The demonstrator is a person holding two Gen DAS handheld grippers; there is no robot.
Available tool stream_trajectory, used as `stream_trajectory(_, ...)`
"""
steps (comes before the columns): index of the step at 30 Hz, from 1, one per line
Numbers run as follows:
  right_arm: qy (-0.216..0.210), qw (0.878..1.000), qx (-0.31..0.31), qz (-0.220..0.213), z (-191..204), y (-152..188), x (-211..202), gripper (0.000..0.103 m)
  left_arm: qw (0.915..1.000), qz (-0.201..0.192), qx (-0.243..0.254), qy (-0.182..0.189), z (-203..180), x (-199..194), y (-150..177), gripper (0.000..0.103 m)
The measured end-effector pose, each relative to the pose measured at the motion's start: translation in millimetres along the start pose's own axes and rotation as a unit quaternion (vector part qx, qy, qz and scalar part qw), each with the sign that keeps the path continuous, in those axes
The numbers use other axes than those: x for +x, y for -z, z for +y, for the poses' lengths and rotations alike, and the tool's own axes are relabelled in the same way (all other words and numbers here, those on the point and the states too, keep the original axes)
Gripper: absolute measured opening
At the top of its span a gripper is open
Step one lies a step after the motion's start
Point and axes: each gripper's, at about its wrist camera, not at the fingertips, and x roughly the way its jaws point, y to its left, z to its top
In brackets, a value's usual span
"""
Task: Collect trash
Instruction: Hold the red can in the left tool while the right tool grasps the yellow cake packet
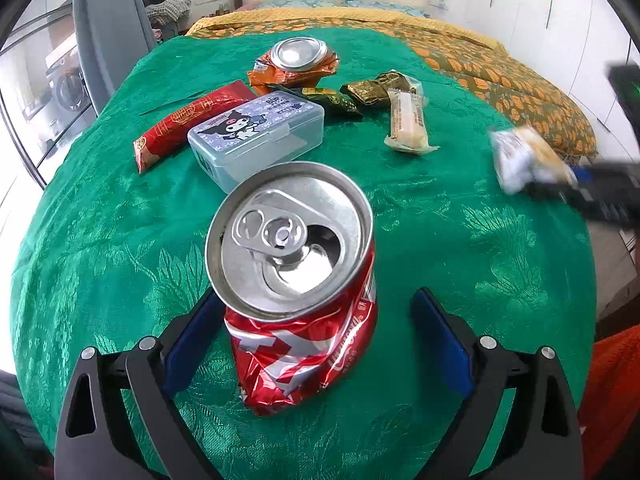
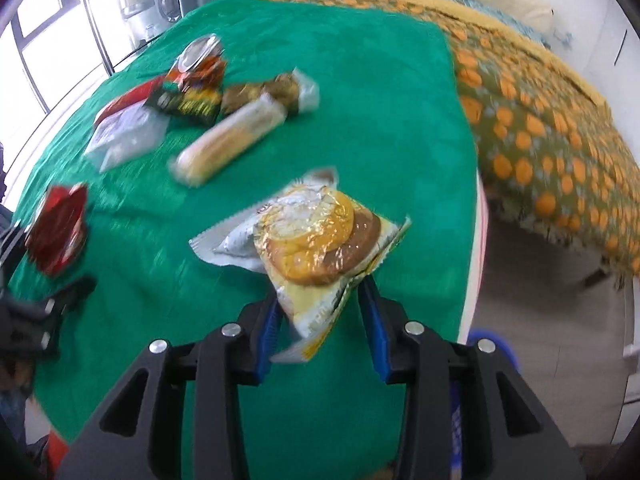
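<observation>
The crushed can [image 1: 298, 292] stands upright between the left tool's [image 1: 316, 336] open jaws, while the right tool [image 2: 320, 320] grips a wrapper [image 2: 316, 240]

Both wrist views look down close over the same green tablecloth [image 1: 120, 240], facing the bed [image 2: 540, 128].

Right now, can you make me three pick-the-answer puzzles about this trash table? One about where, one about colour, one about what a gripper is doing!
1. Where is the cartoon box?
A) beyond the crushed can
B) on the bed
C) on the floor

2. What colour is the tablecloth?
A) blue
B) green
C) white

3. What is the right gripper doing?
A) gripping nothing
B) pinching a snack packet
C) lifting a can

Answers: 1 A, the box lies past the can; 2 B, the cloth looks green in both views; 3 B, the packet sits between its blue pads.
</observation>
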Motion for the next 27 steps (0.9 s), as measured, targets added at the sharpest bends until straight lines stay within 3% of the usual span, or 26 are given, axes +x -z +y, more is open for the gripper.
stream_trajectory(1, -0.012, 1.0, 0.005, 0.008, 4.7, 8.6, -2.8, 0.042, 1.0, 0.0, 0.0, 0.0, 0.1, 0.0, -0.1, 0.093)
stream_trajectory(3, -0.043, 0.999, 0.015, 0.016, 12.6, 19.0, -7.9, 0.063, 1.0, 0.0, 0.0, 0.0, 0.0, -0.1, 0.0, 0.093)
stream_trajectory(5, -0.085, 0.996, 0.015, 0.015, 22.1, 33.0, -17.3, 0.065, 1.0, 0.0, 0.0, 0.0, 0.2, -0.2, 0.0, 0.094)
stream_trajectory(8, -0.092, 0.996, -0.002, 0.009, 29.6, 43.5, -29.8, 0.067, 1.0, -0.001, -0.003, 0.007, 0.7, -0.9, 0.0, 0.096)
stream_trajectory(14, -0.038, 0.995, -0.054, -0.07, 22.6, 33.2, -68.5, 0.081, 0.999, -0.008, -0.01, 0.043, 8.5, -5.6, 3.3, 0.097)
stream_trajectory(18, -0.007, 0.986, -0.125, -0.108, 21.5, 9.4, -73.5, 0.083, 0.9961, -0.017, -0.02, 0.084, 19.7, -13.3, 9.6, 0.097)
stream_trajectory(23, -0.02, 0.977, -0.204, -0.067, 39.7, -7.7, -48.2, 0.083, 0.9959, -0.019, -0.028, 0.084, 24.3, -16.7, 10.4, 0.097)
stream_trajectory(26, 0.002, 0.975, -0.221, -0.022, 45.4, -18.1, -17.0, 0.082, 0.9982, -0.01, -0.005, 0.058, 12.8, -11.4, 6.8, 0.097)
stream_trajectory(27, 0.016, 0.975, -0.223, -0.012, 44.9, -20.3, -7.8, 0.077, 0.9986, -0.008, 0.0, 0.052, 10.7, -10.7, 6.5, 0.097)
